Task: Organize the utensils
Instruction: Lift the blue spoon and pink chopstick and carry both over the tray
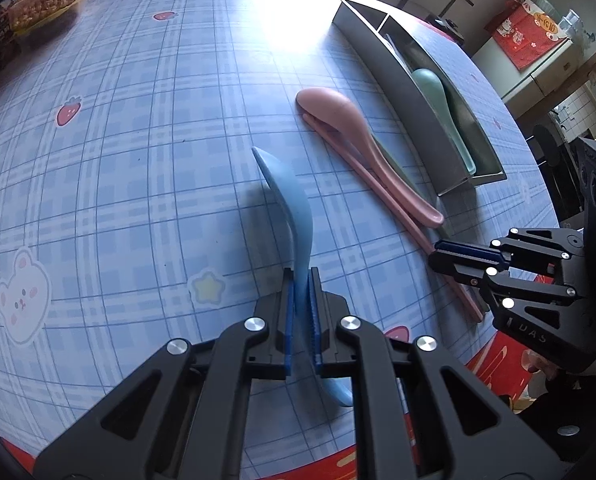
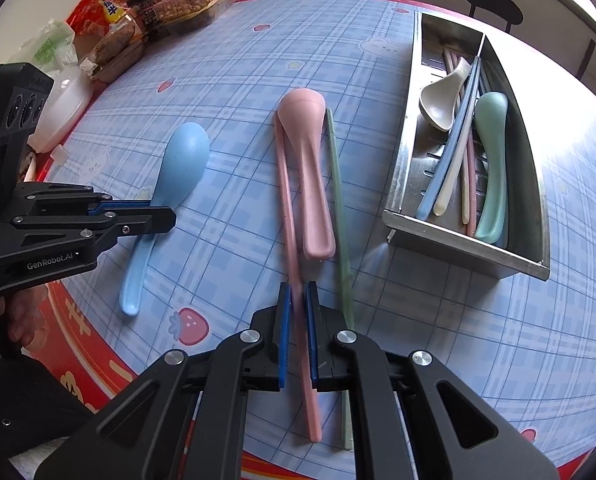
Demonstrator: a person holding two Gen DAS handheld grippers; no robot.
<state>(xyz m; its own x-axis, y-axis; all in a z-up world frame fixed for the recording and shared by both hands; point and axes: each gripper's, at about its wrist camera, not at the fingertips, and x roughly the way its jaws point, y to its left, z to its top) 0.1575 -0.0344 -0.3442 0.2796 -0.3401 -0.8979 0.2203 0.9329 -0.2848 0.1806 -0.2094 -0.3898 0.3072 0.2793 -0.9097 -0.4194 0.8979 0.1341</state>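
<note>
On the desk [image 2: 438, 320], under a blue checked cloth, the work is part done. The steel tray [image 2: 402, 168] stands at the right side, well apart from the snack packets [image 2: 146, 12] at the far edge. One compartment already holds a green spoon [image 2: 492, 168], a white spoon [image 2: 442, 104] and several chopsticks, so it is evidently the destination.

The pink spoon [image 2: 310, 176] lies bowl-down between the tray and the blue spoon [image 2: 178, 172], resting on the pink chopstick [image 2: 288, 216], with a green chopstick [image 2: 340, 216] just beside it.

The left claw [image 1: 301, 300] is closed on the blue spoon's handle, gripping mid-length, probably for balance. The right claw [image 2: 297, 312] is nearly closed around the pink chopstick near its end; whether it grips firmly is uncertain. Withdrawing it may disturb the pink spoon.
</note>
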